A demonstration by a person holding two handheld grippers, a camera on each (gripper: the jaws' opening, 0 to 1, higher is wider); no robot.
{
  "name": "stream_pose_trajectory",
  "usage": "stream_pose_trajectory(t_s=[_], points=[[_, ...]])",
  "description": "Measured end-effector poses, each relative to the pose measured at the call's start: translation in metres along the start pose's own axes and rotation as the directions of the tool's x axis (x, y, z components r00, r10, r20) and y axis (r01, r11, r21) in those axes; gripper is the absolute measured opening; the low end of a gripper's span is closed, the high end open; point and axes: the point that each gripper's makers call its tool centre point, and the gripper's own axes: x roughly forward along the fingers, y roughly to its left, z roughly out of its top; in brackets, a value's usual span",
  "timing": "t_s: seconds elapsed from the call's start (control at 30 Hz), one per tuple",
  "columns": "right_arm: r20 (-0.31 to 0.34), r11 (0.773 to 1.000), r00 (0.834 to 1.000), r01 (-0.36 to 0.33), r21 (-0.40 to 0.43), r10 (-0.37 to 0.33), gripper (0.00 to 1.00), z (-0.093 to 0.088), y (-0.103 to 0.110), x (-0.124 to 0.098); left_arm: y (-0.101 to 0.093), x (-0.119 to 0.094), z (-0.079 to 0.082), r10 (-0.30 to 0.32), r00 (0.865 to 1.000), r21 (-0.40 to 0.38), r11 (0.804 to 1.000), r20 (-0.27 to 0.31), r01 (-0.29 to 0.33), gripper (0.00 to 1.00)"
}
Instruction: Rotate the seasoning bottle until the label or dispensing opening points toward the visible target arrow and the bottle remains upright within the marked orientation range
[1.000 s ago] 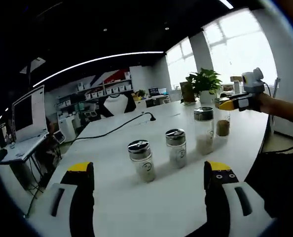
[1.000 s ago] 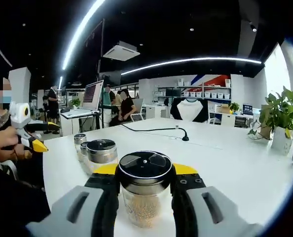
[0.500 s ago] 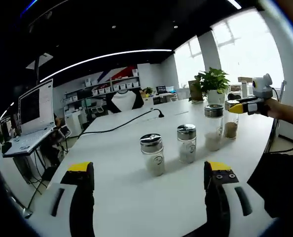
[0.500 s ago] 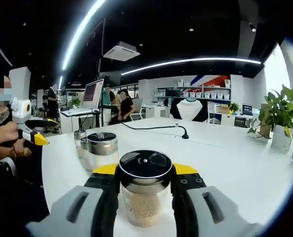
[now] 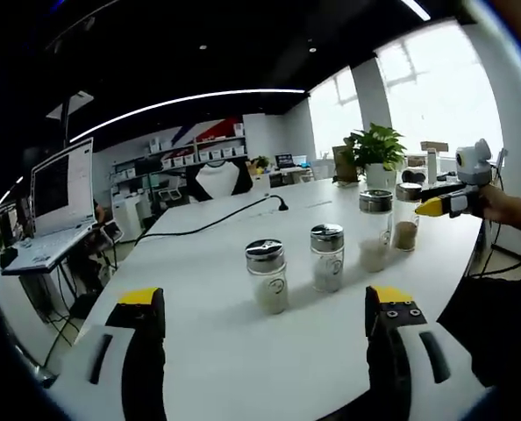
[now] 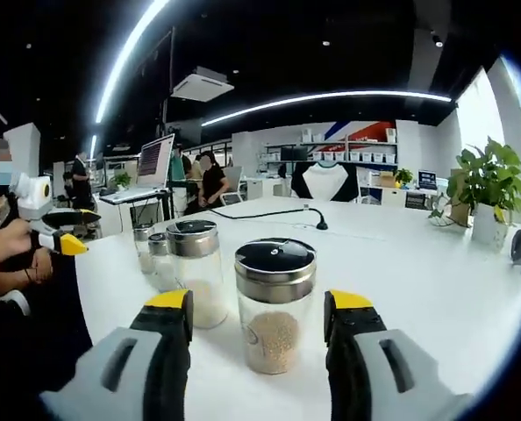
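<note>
Yellow-tipped jaws of the right hand-held gripper [image 6: 257,320] had opened and drawn back from the seasoning bottle [image 6: 274,303], which half a second earlier sat clamped between them; it stood upright and free on the white worktop [image 6: 436,289] at lower centre of the right gripper view. The turn looked finished. The left hand-held gripper [image 5: 265,320] hung wide open, holding nothing.

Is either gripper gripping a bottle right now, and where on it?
Neither. The right gripper stands open around the nearest seasoning bottle; the left gripper is open, holding nothing.
</note>
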Motion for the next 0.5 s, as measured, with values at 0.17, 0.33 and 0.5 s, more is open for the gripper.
stream_pose_trajectory(t_s=[0.17, 0.33, 0.5], points=[[0.004, 0.999, 1.0, 0.017, 0.032, -0.017, 0.62, -0.005, 0.011, -0.017, -0.004, -0.001, 0.002, -0.014, 1.0, -0.009, 1.0, 0.011, 0.014, 1.0], [0.029, 0.997, 0.999, 0.034, 0.073, -0.036, 0.67, -0.005, 0.023, -0.033, -0.013, -0.003, -0.001, -0.041, 0.999, -0.014, 0.999, 0.014, 0.042, 1.0], [0.031, 0.996, 0.997, 0.067, 0.066, -0.069, 0.68, -0.006, 0.029, -0.046, -0.015, -0.008, -0.006, -0.051, 0.999, -0.02, 0.998, 0.01, 0.051, 1.0]])
